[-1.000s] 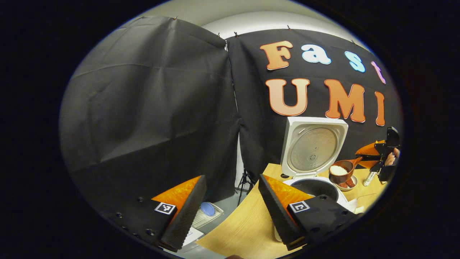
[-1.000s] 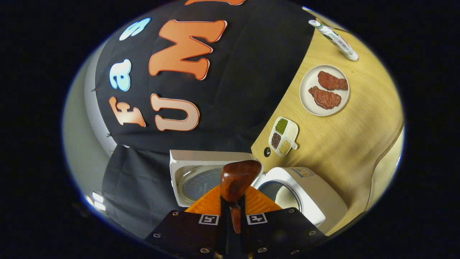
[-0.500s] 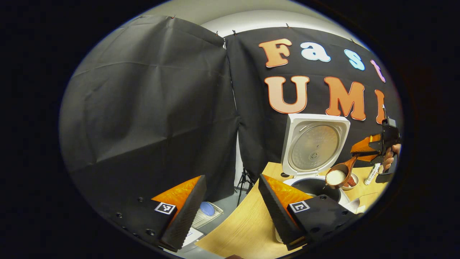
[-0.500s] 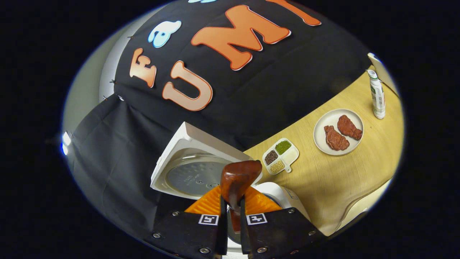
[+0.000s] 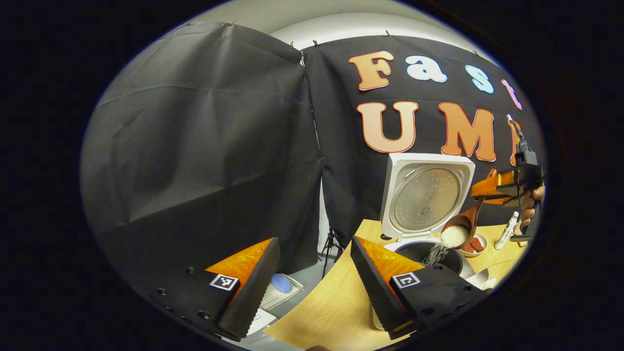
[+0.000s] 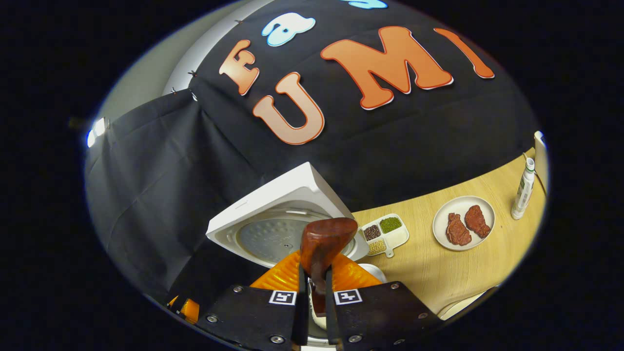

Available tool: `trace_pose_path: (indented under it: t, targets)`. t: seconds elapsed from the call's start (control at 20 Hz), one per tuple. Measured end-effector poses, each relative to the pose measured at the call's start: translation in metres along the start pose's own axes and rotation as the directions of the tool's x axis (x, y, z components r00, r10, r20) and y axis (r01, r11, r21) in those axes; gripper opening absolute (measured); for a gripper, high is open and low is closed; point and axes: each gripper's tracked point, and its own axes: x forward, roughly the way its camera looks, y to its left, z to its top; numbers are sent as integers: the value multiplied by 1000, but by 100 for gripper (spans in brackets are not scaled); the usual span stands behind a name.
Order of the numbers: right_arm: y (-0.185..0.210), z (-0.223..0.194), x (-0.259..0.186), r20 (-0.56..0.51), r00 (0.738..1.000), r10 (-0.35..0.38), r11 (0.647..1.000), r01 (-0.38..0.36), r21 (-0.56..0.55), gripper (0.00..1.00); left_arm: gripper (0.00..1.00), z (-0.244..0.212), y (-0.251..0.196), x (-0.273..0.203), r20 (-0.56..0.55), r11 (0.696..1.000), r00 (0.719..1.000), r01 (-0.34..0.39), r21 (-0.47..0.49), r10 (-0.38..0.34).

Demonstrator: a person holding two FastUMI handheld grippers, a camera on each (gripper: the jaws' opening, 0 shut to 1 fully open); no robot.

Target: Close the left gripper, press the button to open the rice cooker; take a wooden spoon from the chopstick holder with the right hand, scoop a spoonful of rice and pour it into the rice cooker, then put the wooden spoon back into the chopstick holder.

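Light wooden table carries white open-lidded rice cooker, white divided dish of beans, round white plate of red meat, upright white bottle.

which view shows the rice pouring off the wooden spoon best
The left gripper view. There the wooden spoon shows side-on, tilted, with rice falling from its bowl into the open rice cooker. The right gripper view shows the spoon's back and handle clamped in the right hand-held gripper; the rice itself is hidden.
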Motion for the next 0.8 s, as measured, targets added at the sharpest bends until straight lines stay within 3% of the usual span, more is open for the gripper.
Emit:
trace_pose_path:
  t: [0.05,0.1,0.15,0.5,0.55,0.8]
  targets:
    - [4,4,-1,7,1000,8,1000,-8,-12,14,99,-1,0,-2,0,1000,1000,1,0,-1]
    - [9,7,0,12,1000,15,1000,-15,-26,14,94,-1,1,-1,1,1000,1000,0,1,0]
    - [13,10,0,17,1000,20,999,-20,-35,14,99,-1,2,0,1,1000,1000,-1,1,1]
    - [32,23,-5,45,998,33,990,-26,-141,14,94,-4,7,-3,-1,1000,1000,-9,-3,9]
    - [33,26,-5,49,998,33,987,-25,-160,14,99,-4,8,-3,-1,1000,1000,-12,-2,12]
    - [42,32,-9,69,997,36,968,-18,-251,14,99,-9,11,-5,-17,1000,1000,-19,2,19]
